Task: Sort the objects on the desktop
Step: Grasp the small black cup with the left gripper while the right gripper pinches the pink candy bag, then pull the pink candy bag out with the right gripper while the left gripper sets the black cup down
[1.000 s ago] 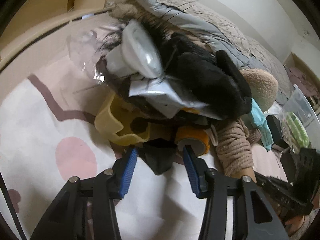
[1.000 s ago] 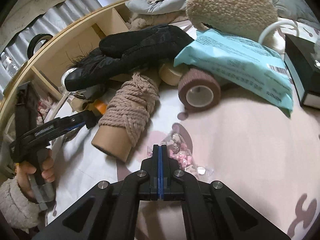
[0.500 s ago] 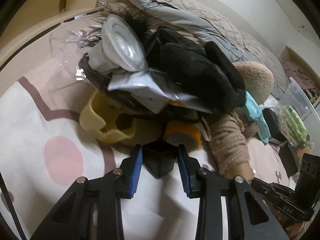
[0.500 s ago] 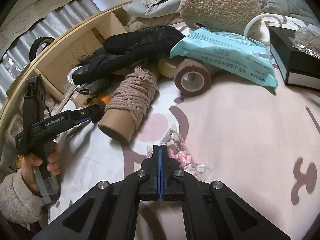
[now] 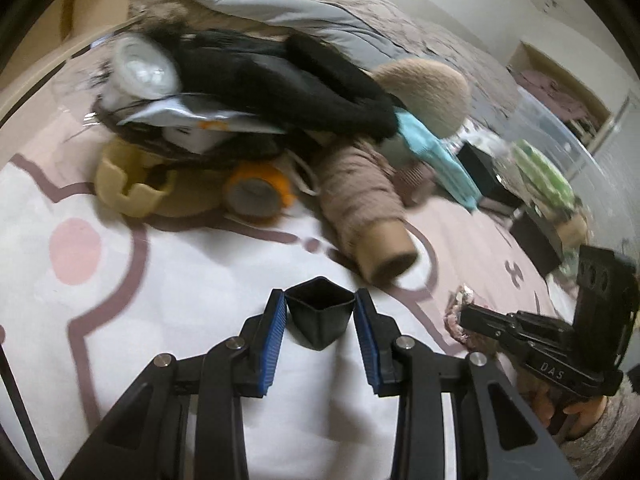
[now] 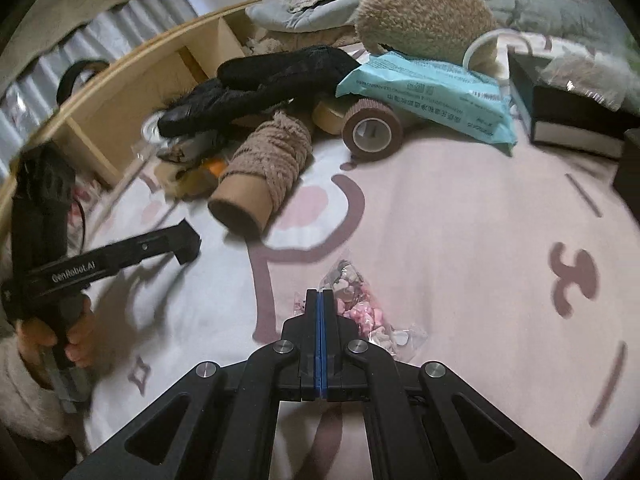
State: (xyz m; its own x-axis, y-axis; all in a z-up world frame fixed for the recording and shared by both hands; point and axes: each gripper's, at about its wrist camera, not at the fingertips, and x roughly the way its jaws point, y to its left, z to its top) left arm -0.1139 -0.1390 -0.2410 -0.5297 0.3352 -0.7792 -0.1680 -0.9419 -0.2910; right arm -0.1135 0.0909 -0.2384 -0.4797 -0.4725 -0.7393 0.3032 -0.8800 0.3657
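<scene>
In the left wrist view my left gripper (image 5: 320,300) is shut on a small black square pot (image 5: 320,320), its blue pads pressing the pot's two sides, held above the white and pink patterned cloth (image 5: 120,280). My right gripper (image 6: 319,292) is shut, and a clear bag of pink and white pieces (image 6: 360,308) sticks out from its tips. That bag (image 5: 456,312) also shows at the right gripper's tip in the left wrist view. The left gripper (image 6: 188,240) appears at the left of the right wrist view, in a hand with a fluffy sleeve.
A heap lies beyond: a rope-wound cardboard tube (image 5: 360,204), an orange tape roll (image 5: 256,196), a yellow holder (image 5: 132,188), a black furry thing (image 5: 300,80), a teal packet (image 6: 428,96), a brown tape roll (image 6: 372,128) and a black box (image 6: 568,120). A wooden shelf (image 6: 132,96) stands behind.
The left gripper closed on the black pot and drew it back away from the heap. The right gripper moved back a little with the bag at its tips.
</scene>
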